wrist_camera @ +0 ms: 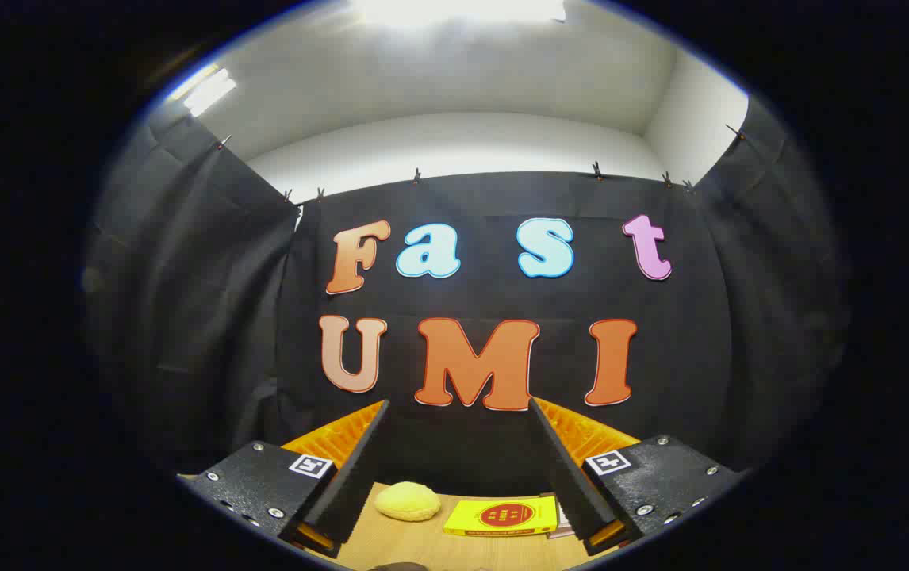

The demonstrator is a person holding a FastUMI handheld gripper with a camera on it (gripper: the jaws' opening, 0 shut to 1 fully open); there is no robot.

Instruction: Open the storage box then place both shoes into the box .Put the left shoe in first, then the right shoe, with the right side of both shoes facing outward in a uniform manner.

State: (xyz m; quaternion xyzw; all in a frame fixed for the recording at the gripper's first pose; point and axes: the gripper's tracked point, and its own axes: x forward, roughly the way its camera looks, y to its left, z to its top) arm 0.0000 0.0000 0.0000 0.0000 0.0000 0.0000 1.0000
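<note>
My gripper (458, 416) is held high and level, facing the booth's back wall. Its two black fingers (359, 452) with orange backs stand wide apart, open, with nothing between them. Below and beyond the fingers lies a strip of wooden table (423, 543). A small dark rounded shape (397, 566) shows at the table's near edge; what it is cannot be told.
On the table near the wall rest a pale yellow rounded soft object (408, 501) and a flat yellow box with a red round mark (502, 516). Black cloth walls close the booth at the back and on both sides.
</note>
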